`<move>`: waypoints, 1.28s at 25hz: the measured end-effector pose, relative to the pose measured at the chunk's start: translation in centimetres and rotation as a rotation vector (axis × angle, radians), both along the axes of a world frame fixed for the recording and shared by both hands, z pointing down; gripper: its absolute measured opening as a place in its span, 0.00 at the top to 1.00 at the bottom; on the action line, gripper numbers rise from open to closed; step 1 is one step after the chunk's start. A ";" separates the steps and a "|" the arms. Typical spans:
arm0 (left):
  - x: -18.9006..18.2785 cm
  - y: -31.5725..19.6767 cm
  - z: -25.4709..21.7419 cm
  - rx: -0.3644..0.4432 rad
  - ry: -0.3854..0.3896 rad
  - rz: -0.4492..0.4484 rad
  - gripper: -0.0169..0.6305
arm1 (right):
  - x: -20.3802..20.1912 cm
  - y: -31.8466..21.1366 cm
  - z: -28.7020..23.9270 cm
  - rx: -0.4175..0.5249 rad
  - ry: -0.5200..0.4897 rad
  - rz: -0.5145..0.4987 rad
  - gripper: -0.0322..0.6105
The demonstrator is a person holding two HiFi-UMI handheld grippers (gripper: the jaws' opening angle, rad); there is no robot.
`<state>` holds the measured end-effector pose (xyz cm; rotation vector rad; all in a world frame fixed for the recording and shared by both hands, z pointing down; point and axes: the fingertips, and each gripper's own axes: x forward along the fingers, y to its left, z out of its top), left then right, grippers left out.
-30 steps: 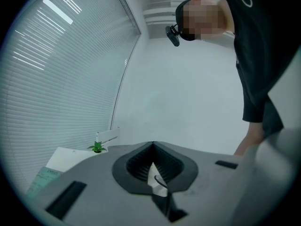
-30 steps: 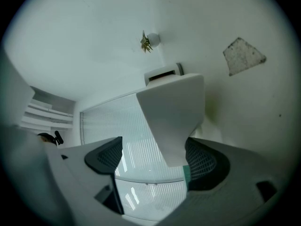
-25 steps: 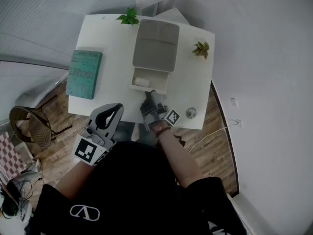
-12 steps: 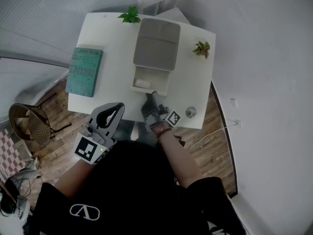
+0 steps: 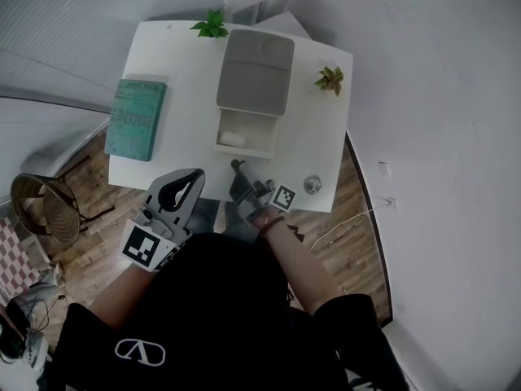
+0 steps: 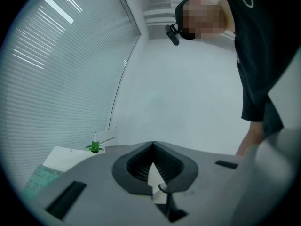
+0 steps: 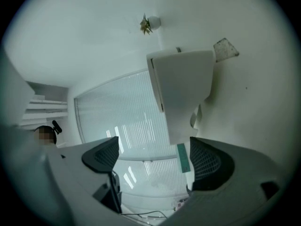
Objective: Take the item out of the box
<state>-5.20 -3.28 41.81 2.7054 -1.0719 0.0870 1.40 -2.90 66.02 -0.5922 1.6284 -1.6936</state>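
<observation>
White table (image 5: 187,72). A grey box (image 5: 255,72) sits mid-table, its drawer (image 5: 244,134) pulled out toward us. The white item (image 5: 232,138) lies inside the drawer. Our right gripper (image 5: 238,172) is at the near table edge, just short of the drawer. Its jaws are wide and have just been opening, with nothing between them. Our left gripper (image 5: 194,177) hangs off the near edge, jaws closed tip to tip, empty. A teal book (image 5: 134,119) lies on the table's left side.

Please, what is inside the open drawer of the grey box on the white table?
A white item lies in the left part of the drawer. The drawer's back runs under the grey box and is covered, so anything there cannot be seen.
</observation>
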 end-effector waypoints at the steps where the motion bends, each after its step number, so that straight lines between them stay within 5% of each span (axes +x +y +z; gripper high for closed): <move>1: 0.0 -0.1 -0.1 0.003 0.004 -0.003 0.97 | -0.3 0.5 -0.6 0.008 0.003 -0.033 0.24; 6: -0.4 -0.5 -0.7 0.017 0.021 -0.016 0.97 | -0.8 1.9 -6.1 0.114 0.029 -0.161 0.25; 11: -0.7 -1.2 -1.8 0.035 0.039 -0.029 0.97 | 0.2 1.1 -12.8 0.263 0.163 -0.196 0.27; 17: -0.6 -2.0 -3.1 0.063 0.062 -0.026 0.97 | 1.1 -1.3 -16.3 0.511 0.648 -0.248 0.32; 24: -1.3 -2.6 -3.5 0.075 0.073 -0.051 0.97 | 0.7 -3.1 -11.2 0.670 1.184 -0.571 0.46; 32: -3.0 -2.9 -3.3 0.088 0.104 -0.108 0.97 | -2.0 -5.9 -3.5 0.745 1.412 -1.059 0.63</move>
